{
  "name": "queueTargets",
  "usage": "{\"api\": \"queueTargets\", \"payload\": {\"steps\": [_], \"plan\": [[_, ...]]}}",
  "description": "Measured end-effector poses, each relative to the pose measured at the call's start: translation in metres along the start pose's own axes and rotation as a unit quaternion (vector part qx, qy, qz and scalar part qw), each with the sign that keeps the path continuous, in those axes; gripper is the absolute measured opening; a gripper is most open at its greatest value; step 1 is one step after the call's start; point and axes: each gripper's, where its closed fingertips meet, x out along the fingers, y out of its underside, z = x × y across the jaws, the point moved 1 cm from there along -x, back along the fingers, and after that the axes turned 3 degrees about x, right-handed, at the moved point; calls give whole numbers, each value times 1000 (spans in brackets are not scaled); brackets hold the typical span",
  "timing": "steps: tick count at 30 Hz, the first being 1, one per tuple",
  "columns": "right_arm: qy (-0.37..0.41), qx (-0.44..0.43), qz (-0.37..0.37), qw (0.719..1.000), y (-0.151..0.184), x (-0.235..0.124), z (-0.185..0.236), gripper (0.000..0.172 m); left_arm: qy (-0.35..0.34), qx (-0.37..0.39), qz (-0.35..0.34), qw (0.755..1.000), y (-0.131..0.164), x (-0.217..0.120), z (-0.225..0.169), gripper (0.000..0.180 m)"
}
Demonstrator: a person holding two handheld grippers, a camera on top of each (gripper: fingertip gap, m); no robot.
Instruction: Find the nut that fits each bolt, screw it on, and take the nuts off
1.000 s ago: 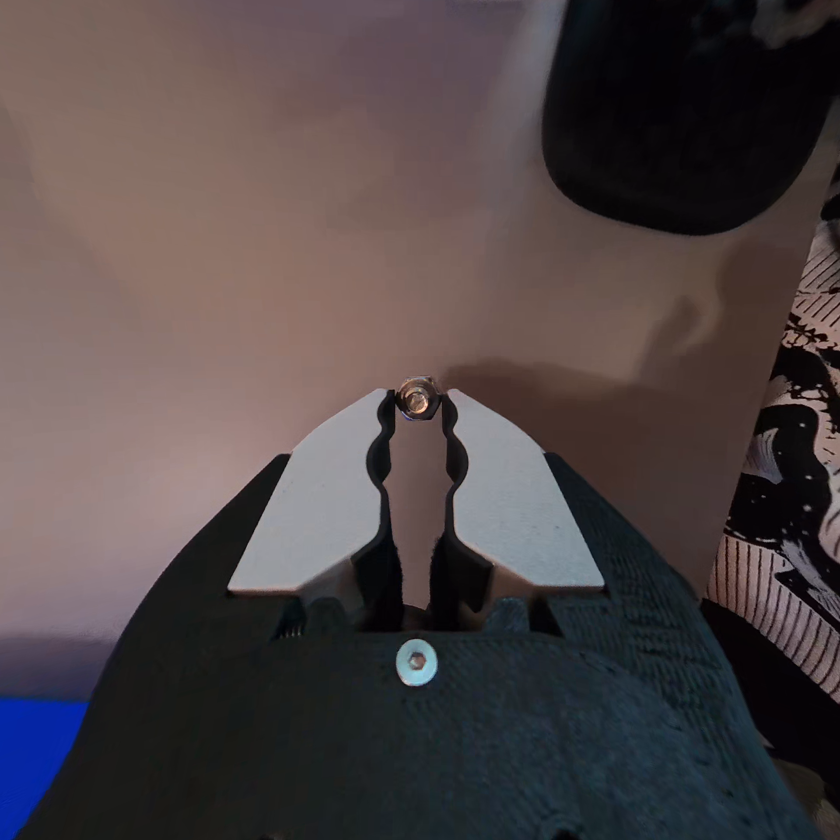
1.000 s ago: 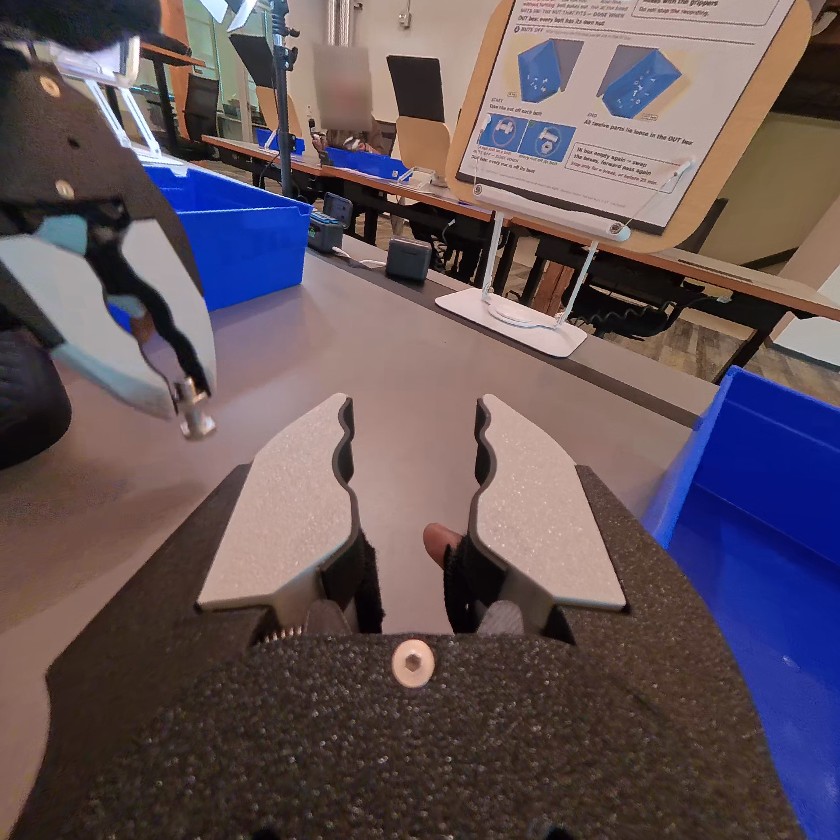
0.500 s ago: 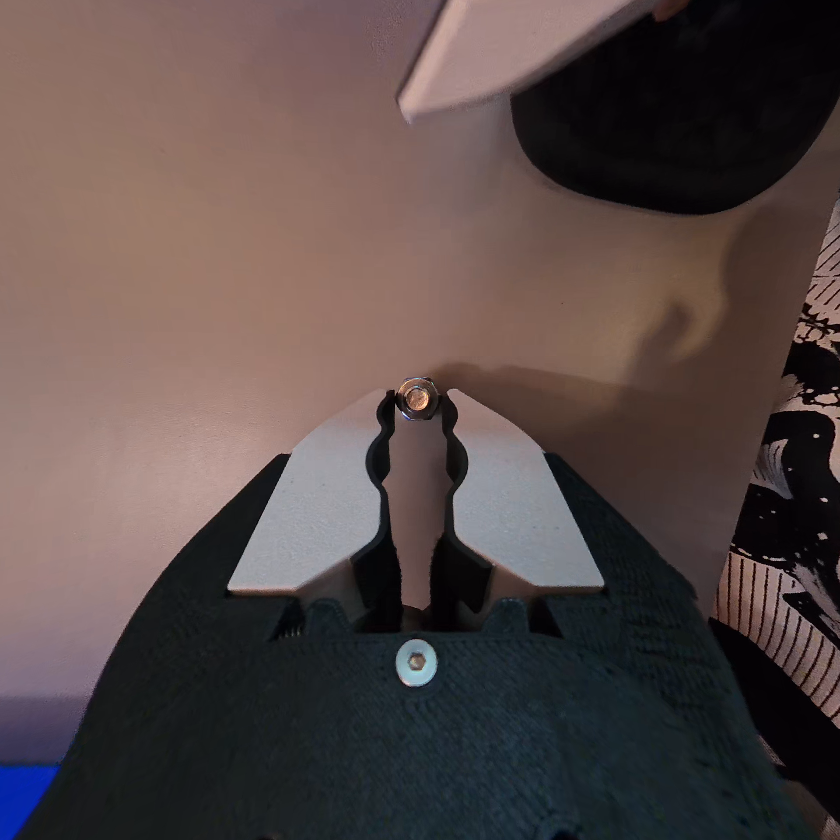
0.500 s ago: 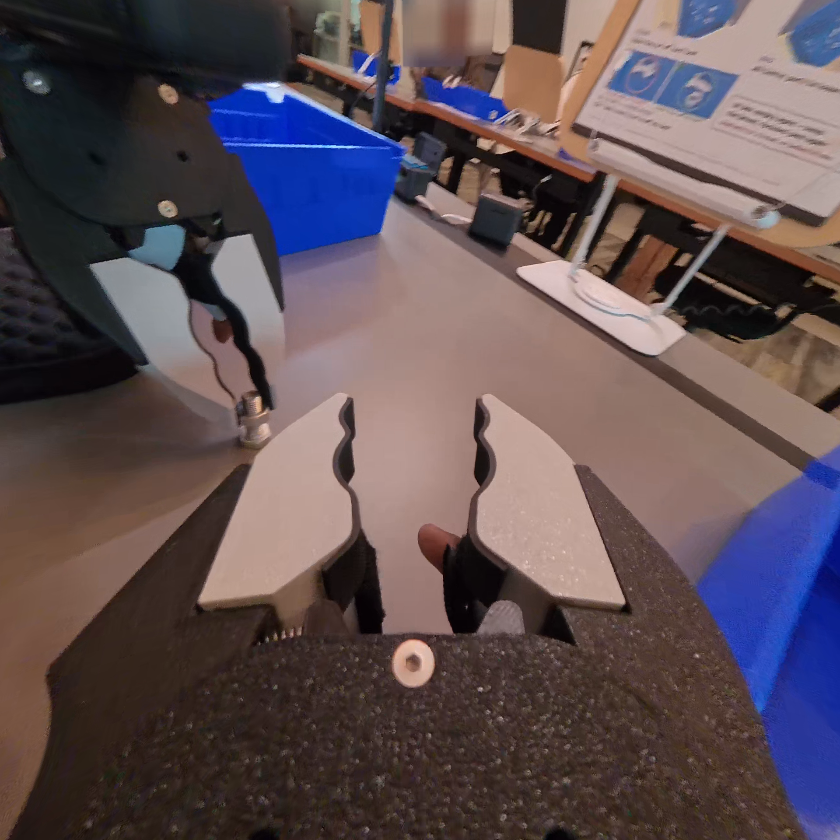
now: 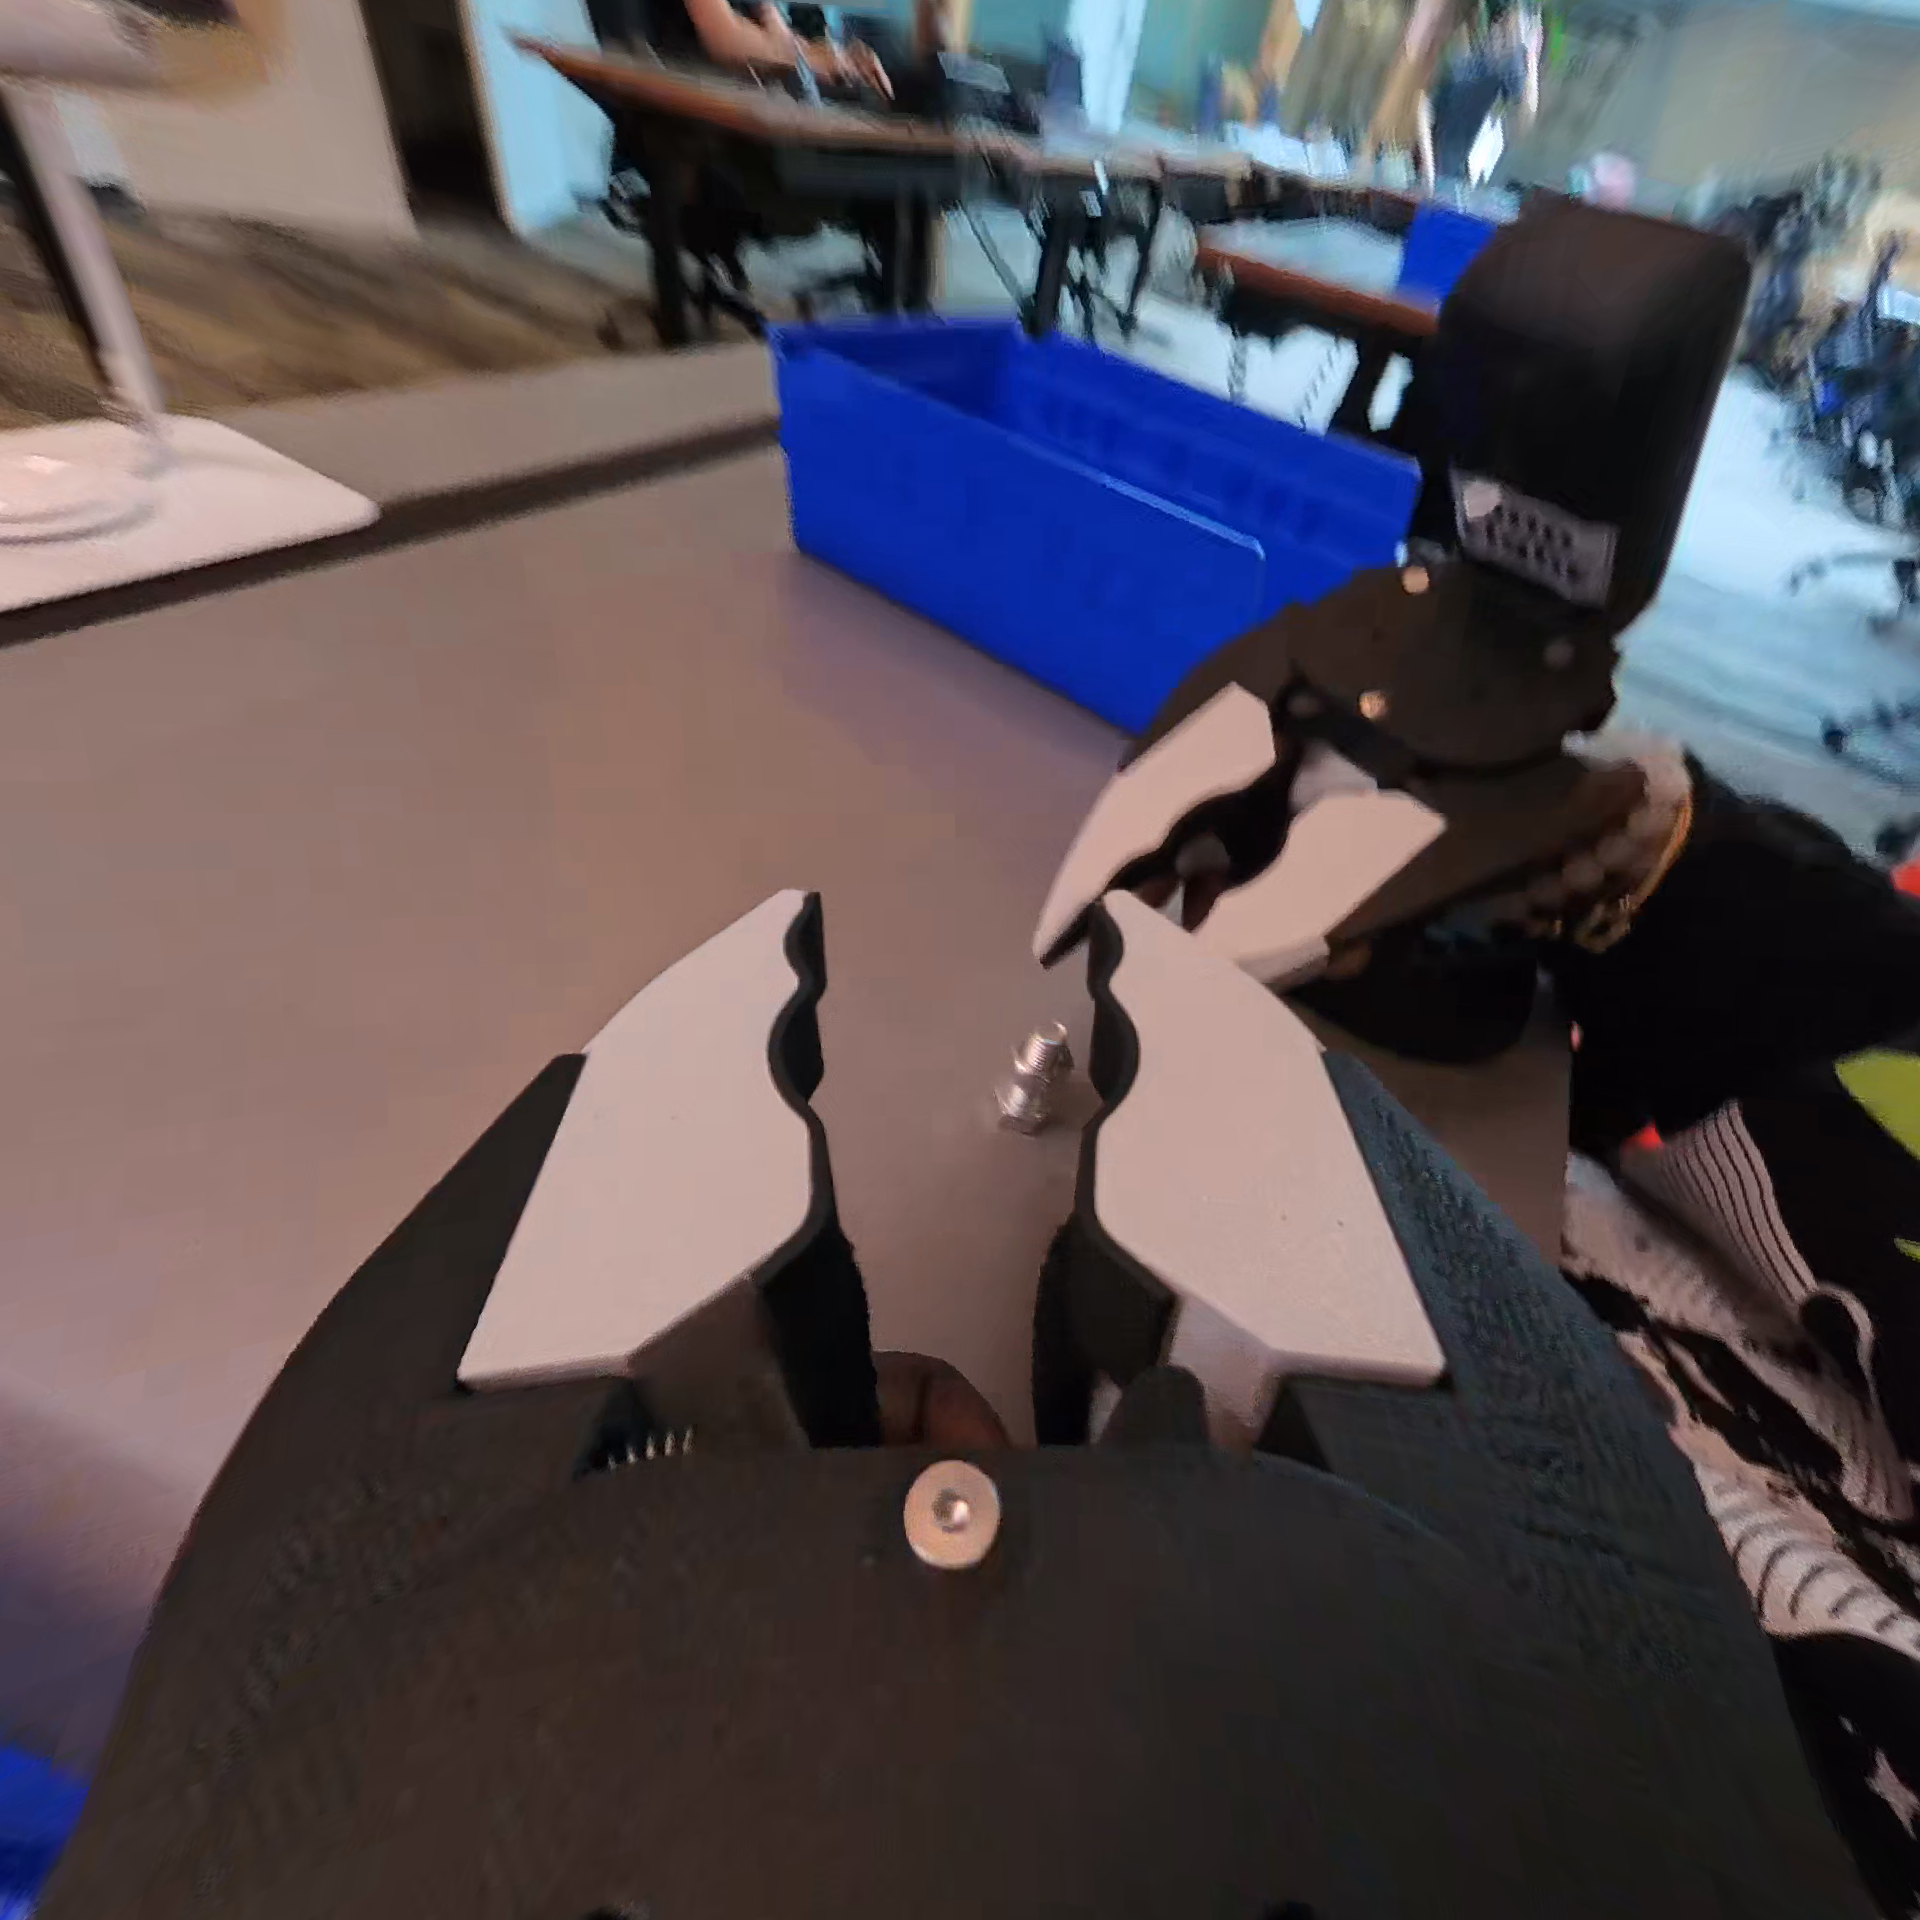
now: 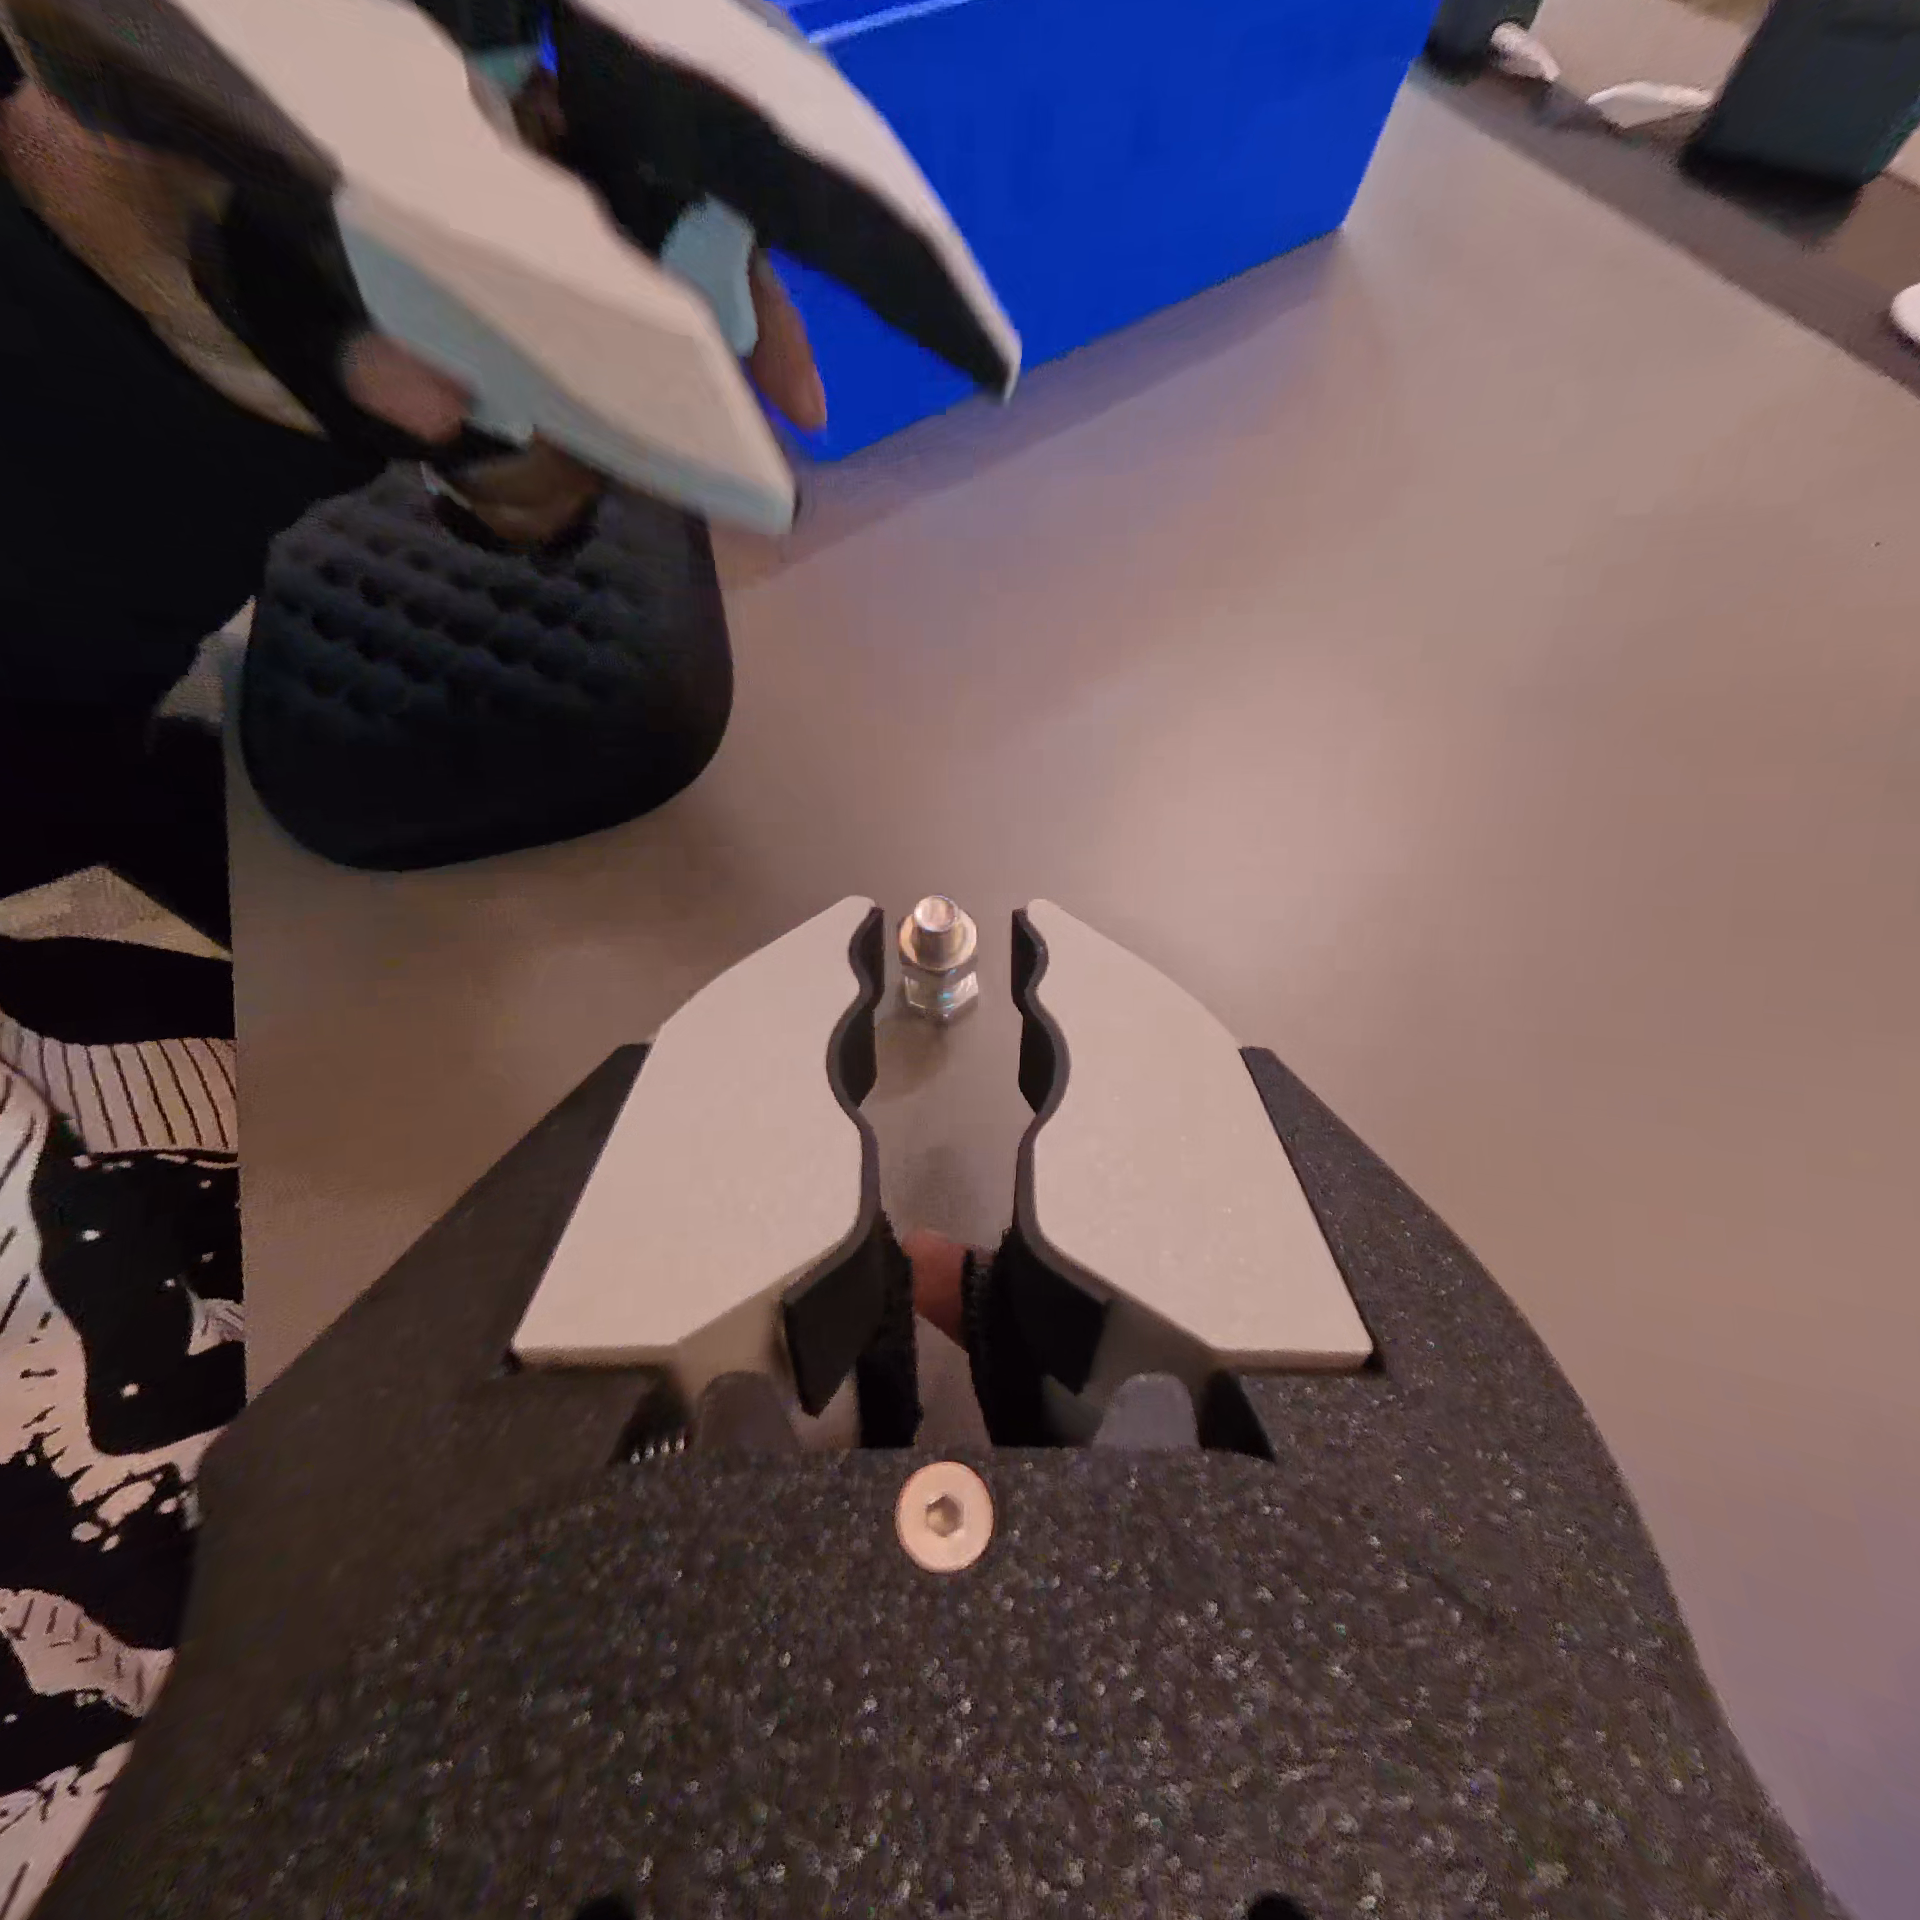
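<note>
Bolt standing on the desk between parted tongs

The steel bolt with its hex nut stands upright on the smooth grey desk, between the right tongs' tips with a gap either side; bare desk lies ahead. The left tongs gape wide, holding nothing. Only the left view shows the blue bin's open top; only the right shows the dimpled black cushion.

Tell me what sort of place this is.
Probably a shared workroom or lab set up for recording tasks: rows of long desks behind, blue parts bins on a grey table, office chairs farther back.
</note>
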Motion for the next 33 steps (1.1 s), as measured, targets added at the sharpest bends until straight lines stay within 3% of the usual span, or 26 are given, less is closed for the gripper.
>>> {"api": "queueTargets", "payload": {"steps": [4, 13, 17, 21, 33], "plan": [[1, -13, 20, 1000, 1, 9, 4, 19, -31, -19, -48, 998, -4, -17, 11, 49], [5, -14, 45, 999, 6, 15, 2, 10, -28, 5, -34, 999, 7, -15, 6, 49], [-6, 7, -1, 1000, -12, 1, 3, 10, -8, 31, -6, 999, 18, -1, -13, 54], [-14, 35, -58, 998, -40, -20, 3, 10, -38, 113, 25, 993, 23, 12, -24, 54], [-15, 80, -130, 988, -77, -44, 11, 9, -76, 133, -43, 987, 0, 31, -39, 37]]}}
